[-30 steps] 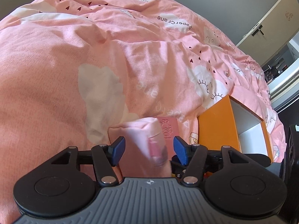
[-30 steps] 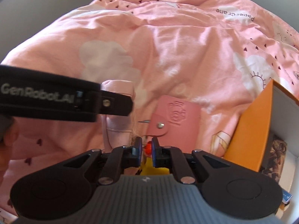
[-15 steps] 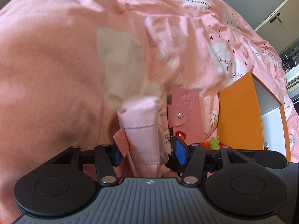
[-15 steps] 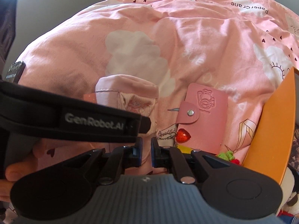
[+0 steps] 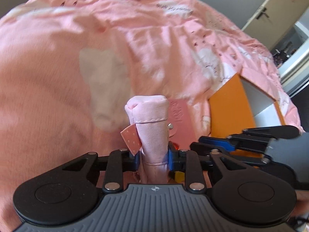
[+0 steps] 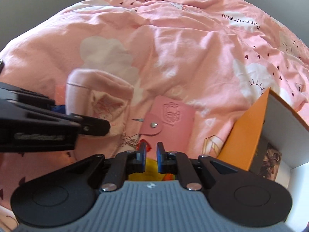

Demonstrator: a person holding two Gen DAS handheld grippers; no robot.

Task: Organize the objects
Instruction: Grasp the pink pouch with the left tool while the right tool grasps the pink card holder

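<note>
A pale pink pouch (image 5: 151, 127) is clamped between the blue pads of the left gripper (image 5: 152, 157), whose jaws have just been closing with the pouch between them; the cloth is pinched narrow at the pads and stands up above them, its stitched hem and folded top in plain sight. A small spotted salmon tag (image 5: 131, 140) sticks out at the pouch's left side, just above the left pad. From the right wrist view the same pouch (image 6: 100, 96) is seen behind the black arm of the left gripper, over a pink quilt (image 6: 173, 44) printed with white clouds and dark hearts. A pink snap wallet (image 6: 170, 118) lies flat on the quilt just right of the pouch, its flap buttoned. The right gripper (image 6: 151, 152) is held low in front of the wallet with its jaws drawn together on nothing, a narrow slit being left between the pads; a red bead (image 6: 143, 145) is seen just beyond its left pad, and something yellow (image 6: 151, 171) lies beneath it. An orange box (image 6: 249, 129) with a white inside stands open at the right, near the wallet, and a printed picture is seen in it. Much of the left wrist view is blurred.
</note>
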